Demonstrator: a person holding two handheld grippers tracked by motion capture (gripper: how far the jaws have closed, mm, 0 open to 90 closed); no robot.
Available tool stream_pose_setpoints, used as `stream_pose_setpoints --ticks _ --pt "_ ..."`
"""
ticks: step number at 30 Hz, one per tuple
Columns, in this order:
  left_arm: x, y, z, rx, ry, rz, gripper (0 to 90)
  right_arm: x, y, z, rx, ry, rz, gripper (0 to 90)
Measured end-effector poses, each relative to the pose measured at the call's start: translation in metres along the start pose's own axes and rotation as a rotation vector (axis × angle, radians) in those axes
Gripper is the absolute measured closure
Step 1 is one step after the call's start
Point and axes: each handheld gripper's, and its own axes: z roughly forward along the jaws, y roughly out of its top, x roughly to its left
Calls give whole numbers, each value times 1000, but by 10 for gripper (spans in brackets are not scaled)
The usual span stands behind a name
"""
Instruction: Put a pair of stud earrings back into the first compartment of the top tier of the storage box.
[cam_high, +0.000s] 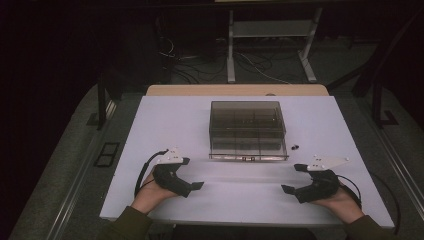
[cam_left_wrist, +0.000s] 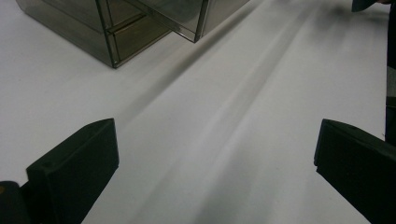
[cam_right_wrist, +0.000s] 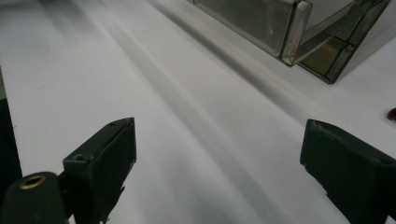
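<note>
One box (cam_high: 247, 131), long side crosswise.

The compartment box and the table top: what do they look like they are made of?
The compartment box: probably hard, smoke-tinted clear plastic; dividers show through its walls, and the edges look glossy in both gripper views. The table top: a matte white sheet, possibly paper or laminate; long soft ridges run across it, with no glare. The look alone cannot settle which.

grippers counted: 2, left gripper (cam_high: 196, 185), right gripper (cam_high: 286, 189) | clear compartment box (cam_high: 247, 130): 1 | small dark item (cam_high: 294, 147): 1 | white table (cam_high: 165, 125): 1
</note>
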Motion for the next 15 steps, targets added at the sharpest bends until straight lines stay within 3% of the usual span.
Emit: stream_pose_setpoints --ticks 15 --pt "-1 -2 0 5 6 3 0 -6 5 -1 22 -5 -1 101"
